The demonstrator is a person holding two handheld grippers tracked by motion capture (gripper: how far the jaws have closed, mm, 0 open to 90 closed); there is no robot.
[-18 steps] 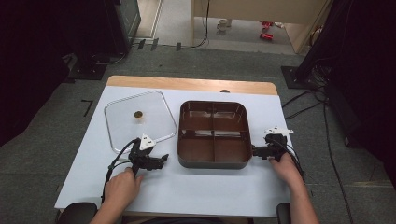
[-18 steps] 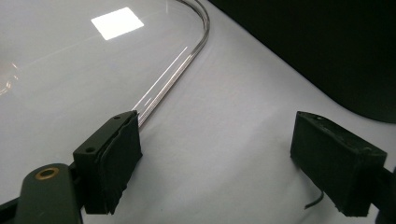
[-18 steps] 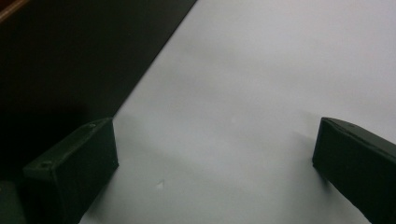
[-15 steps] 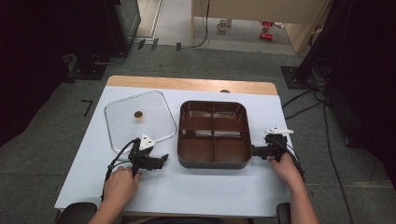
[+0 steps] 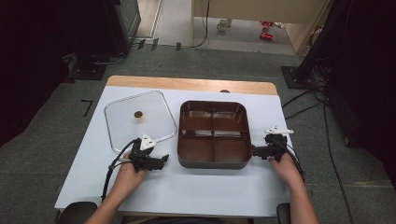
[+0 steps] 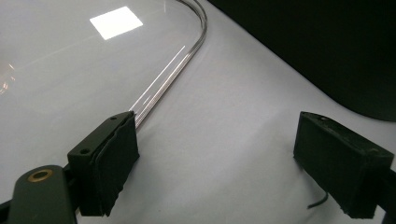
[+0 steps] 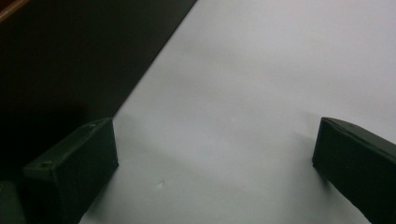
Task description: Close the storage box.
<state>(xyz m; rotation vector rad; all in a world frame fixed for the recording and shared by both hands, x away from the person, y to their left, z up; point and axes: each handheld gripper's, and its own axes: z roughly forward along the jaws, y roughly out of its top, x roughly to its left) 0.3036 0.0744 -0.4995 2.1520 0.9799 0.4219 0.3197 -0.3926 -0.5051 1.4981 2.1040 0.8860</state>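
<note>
Left hand-held gripper [image 5: 164, 159] lower left, jaws spread, empty, beside glass lid [image 5: 139, 120] edge. Right hand-held gripper [image 5: 255, 151] spread, poised at brown divided tray [image 5: 213, 160], probably to steady it. Tray centre of surface [image 5: 196, 186]; lid upper left.

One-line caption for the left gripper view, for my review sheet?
Open left gripper low over the white table, one jaw beside the clear glass lid's metal rim, the dark pan at upper right.
</note>
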